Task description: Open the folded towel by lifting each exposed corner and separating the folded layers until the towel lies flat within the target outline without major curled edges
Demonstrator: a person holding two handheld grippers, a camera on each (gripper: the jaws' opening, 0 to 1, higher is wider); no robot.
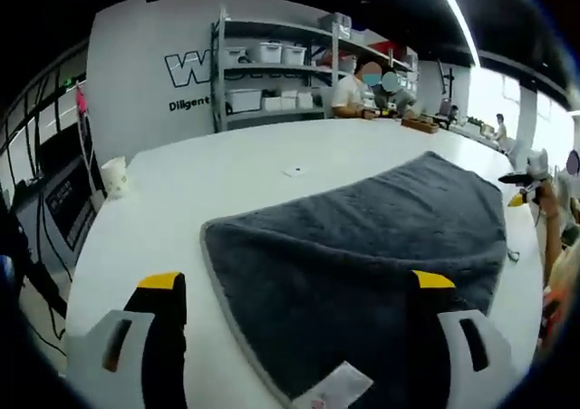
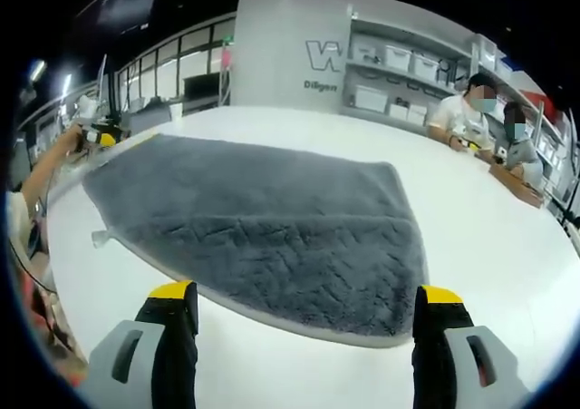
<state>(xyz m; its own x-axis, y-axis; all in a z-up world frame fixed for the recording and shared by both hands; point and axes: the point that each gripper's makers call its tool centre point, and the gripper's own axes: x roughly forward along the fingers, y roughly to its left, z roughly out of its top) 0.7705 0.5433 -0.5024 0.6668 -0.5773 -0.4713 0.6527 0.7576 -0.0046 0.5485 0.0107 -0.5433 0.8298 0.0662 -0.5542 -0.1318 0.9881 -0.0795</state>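
Left gripper view: a white paper cup (image 1: 114, 175) stands on the white table (image 1: 227, 173), well apart from the grey towel (image 1: 362, 264) and beyond its left edge. The left gripper (image 1: 299, 291) has its yellow-tipped jaws spread wide and released, nothing between them; its left jaw is over bare table just beside the towel's near corner, its right jaw over the pile. A white care label (image 1: 335, 389) sticks out at the towel's near edge, between the jaws. The towel lies flat on the table. Past the towel's far edge, a shelving rack (image 1: 272, 64) holds white bins against the wall. Right gripper view: the same towel (image 2: 263, 219) lies spread flat on the table (image 2: 507, 237), a fold line crossing it. The right gripper (image 2: 304, 300) is released, jaws wide apart, both tips over bare table just short of the towel's near edge. Seated people (image 2: 471, 110) are beyond the towel's right side.
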